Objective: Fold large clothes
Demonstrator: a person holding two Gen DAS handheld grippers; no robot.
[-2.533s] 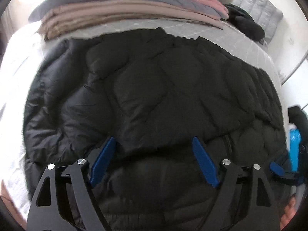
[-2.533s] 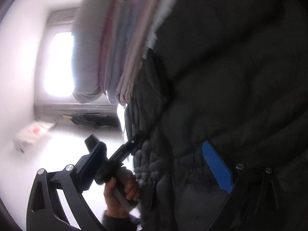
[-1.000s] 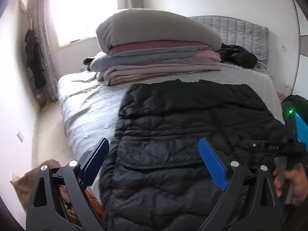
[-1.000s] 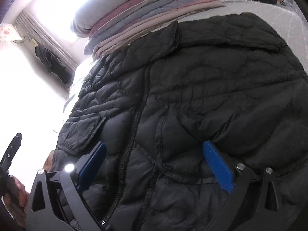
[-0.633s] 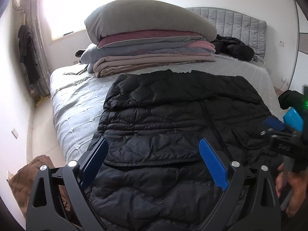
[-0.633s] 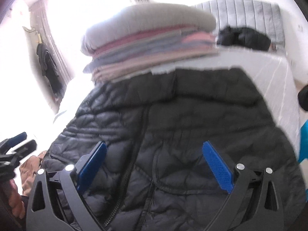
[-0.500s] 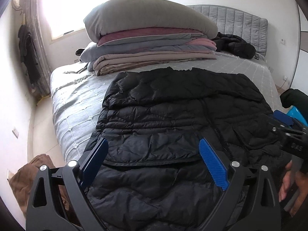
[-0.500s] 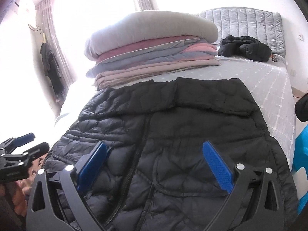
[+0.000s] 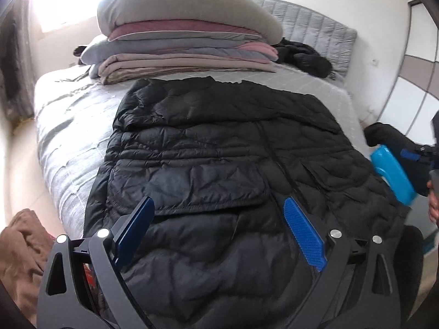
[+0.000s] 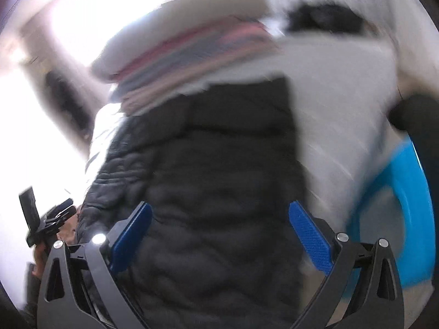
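while the left gripper hangs above the near hem with its blue pads spread wide and nothing between them, the black puffer jacket lies flat on the grey bed, front up, its zip running down the middle and a pocket flap just beyond the left pad; the right gripper is likewise spread apart and empty, its view badly blurred, with the same jacket filling the space past its fingers; at the left edge of that view a hand holds the other gripper's handle; beyond the jacket's far edge a stack of folded bedding in pink, grey and beige sits topped by a grey pillow, close to the jacket, though whether they touch i cannot tell; to the right of the stack a dark bundle of clothing rests against the quilted grey headboard; off the bed's right side a bright blue object stands near the jacket's edge, its kind unclear; a brown cloth lies low at the bed's left corner; a bright window glares behind the stack.
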